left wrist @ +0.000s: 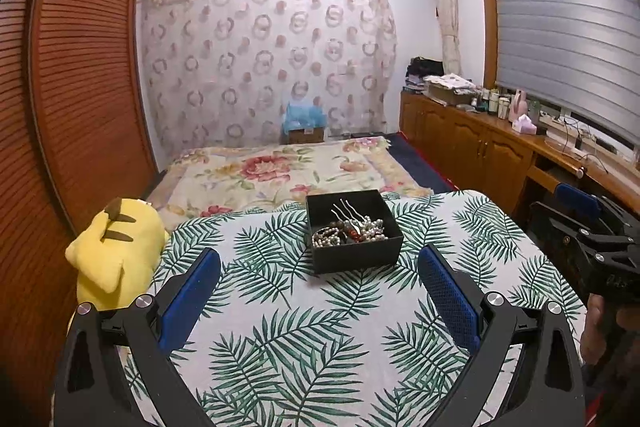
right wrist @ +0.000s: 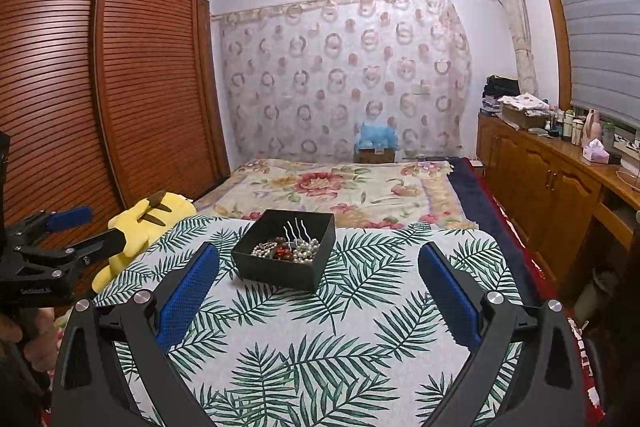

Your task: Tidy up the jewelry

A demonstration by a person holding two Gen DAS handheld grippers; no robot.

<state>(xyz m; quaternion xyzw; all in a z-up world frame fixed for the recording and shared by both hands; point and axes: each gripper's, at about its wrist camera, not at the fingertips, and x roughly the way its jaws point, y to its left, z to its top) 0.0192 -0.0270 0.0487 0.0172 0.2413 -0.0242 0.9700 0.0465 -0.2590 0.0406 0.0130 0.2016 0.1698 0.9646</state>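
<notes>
Left claw (left wrist: 319,281) spread wide, empty, hovering over palm-leaf printed tablecloth (left wrist: 280,347). Square black open box (left wrist: 354,249) holding tangled pearl strands, dark beads, silver hairpins (left wrist: 352,227) just ahead, centred between blue fingertips (left wrist: 192,299). Right claw (right wrist: 319,281) likewise released, empty; same box (right wrist: 286,267) ahead, slightly left of centre.

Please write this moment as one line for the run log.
left gripper: open, empty | right gripper: open, empty | black box: on leaf-print cloth, holds jewelry | contact: none
</notes>
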